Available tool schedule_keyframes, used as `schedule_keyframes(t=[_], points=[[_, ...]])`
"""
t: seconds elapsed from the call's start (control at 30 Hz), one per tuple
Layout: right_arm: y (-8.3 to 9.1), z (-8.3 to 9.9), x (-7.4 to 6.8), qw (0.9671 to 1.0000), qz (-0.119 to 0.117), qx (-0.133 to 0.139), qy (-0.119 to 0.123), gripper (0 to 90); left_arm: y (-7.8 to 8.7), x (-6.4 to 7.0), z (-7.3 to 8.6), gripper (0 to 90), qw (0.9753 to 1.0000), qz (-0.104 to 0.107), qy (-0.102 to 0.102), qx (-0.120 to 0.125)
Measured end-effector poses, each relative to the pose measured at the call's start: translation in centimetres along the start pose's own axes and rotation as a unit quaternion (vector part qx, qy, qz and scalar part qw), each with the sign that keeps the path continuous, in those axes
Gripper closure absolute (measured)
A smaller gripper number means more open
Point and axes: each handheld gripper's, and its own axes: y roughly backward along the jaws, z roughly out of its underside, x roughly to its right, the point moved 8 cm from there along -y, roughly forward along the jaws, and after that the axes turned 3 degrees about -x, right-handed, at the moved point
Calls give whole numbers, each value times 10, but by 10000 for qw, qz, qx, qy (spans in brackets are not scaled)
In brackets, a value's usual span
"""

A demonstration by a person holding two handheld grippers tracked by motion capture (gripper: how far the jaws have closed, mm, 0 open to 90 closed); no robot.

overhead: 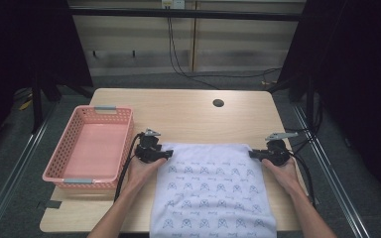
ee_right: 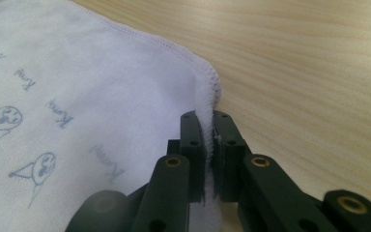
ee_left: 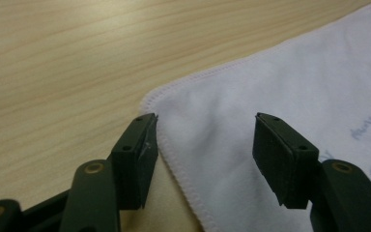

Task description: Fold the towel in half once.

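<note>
Right now, white cloth [overhead: 213, 191] w/ small printed figures lies flat on the light wood desk [overhead: 188, 114], spread from desk centre down to the 6 o'clock edge, where it hangs a bit over. Its two far corners sit at approx 10 and 2 o'clock of the cloth's middle, one by each tool.

Left hand-held gripper [overhead: 166, 154] is at the cloth's far-left corner, held by the person's left hand [overhead: 141, 171]. In the left gripper view the left hand-held gripper [ee_left: 205, 145] has its jaws spread wide; the stitched corner of the cloth [ee_left: 270, 96] lies between them, one jaw at the hem edge, the other over the fabric. Not pinching anything; whether the jaw tips touch the cloth can't be told.

Right hand-held gripper [overhead: 253, 154] is at the far-right corner, held by the right hand [overhead: 283, 173]. In the right gripper view the right hand-held gripper [ee_right: 209, 145] has its jaws pressed together on the cloth [ee_right: 77, 87]: hem is nipped between them and stands up in a small ridge at the corner; rest of the fabric lies flat toward 9 o'clock in that view.

Pink plastic basket [overhead: 62, 168] sits on the desk at 9 o'clock of the cloth, just beside the left gripper, apart from the fabric. Small dark round hole [overhead: 218, 103] in the desk at 12 o'clock, well apart from the cloth.
</note>
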Motion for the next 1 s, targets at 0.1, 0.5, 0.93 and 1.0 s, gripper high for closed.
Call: schedule_keyframes(t=[0.1,0.5,0.93,1.0], points=[[0,0,0,10000,-12,-2,-30,853,0,0,0,418,10000,-4,-46,-22],[17,-14,-1,9982,-365,428,-219,861,-5,26,-2,870,9953,942,-225,102],[69,-66,-7,9890,-620,1336,-136,861,62,28,-58,873,9896,992,-346,981],[77,-77,-8,9880,-590,1427,-90,862,73,23,-69,873,9891,928,-368,1087]])
